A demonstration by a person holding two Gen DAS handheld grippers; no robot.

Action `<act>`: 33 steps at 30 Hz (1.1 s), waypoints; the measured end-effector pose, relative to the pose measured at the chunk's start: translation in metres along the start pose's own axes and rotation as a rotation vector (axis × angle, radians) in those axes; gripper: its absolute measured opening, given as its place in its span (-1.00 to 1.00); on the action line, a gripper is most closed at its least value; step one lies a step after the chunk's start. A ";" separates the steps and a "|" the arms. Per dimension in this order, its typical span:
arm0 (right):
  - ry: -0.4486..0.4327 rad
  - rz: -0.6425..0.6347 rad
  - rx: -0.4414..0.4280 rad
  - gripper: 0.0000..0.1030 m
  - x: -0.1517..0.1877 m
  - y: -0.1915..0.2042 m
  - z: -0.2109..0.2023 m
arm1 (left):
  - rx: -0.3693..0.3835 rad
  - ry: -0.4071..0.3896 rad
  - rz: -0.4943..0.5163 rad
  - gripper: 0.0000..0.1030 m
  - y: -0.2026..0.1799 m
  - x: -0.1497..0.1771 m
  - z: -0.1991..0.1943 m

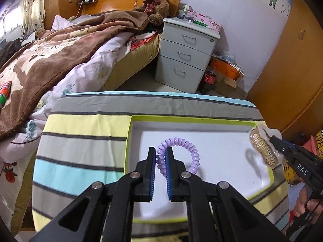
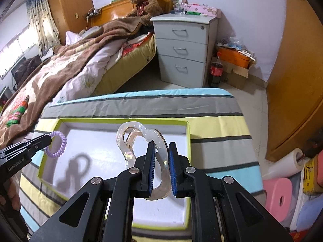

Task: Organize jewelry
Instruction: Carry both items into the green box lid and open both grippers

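We read "DAS" on our right tongs (image 1: 269, 136), clamped on a clear hair clip (image 2: 141, 141) above the green-rimmed tray (image 1: 181, 119), while our left tongs (image 1: 160, 151) pinch a purple coil band (image 1: 181, 151) there, a drawer cabinet (image 1: 187, 54) standing far behind.

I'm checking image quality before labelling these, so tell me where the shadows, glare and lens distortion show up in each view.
Left wrist view: the clear plastic hair claw with gold coils throws a soft shadow on the white tray with a lime-green rim; fisheye bends the striped cloth's edges. Right wrist view: a dark looped shadow lies on the tray floor near the lilac spiral hair tie; the claw's clear plastic glints, and the window at left is blown out.
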State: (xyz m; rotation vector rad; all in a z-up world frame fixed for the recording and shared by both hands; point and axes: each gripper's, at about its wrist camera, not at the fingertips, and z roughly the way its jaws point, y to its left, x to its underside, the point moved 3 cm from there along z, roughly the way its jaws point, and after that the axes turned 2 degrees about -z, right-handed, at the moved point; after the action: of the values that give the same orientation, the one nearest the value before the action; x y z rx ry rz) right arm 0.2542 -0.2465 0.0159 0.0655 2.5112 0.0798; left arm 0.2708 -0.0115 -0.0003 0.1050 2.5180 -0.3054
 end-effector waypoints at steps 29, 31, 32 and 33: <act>0.051 -0.028 0.027 -0.73 0.002 0.001 0.039 | -0.029 0.100 -0.026 -0.80 0.006 0.003 0.060; 0.052 -0.030 0.028 -0.69 0.001 0.001 0.039 | -0.032 0.098 -0.020 -0.77 0.006 0.004 0.060; 0.051 -0.031 0.024 -0.66 0.002 0.001 0.038 | -0.032 0.098 -0.021 -0.74 0.006 0.004 0.060; 0.049 -0.032 0.023 -0.57 0.001 0.002 0.038 | -0.033 0.098 -0.024 -0.61 0.007 0.004 0.059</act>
State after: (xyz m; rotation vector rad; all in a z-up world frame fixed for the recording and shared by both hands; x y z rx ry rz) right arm 0.2757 -0.2434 -0.0153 0.0326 2.5613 0.0399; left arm 0.3015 -0.0191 -0.0513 0.0786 2.6224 -0.2737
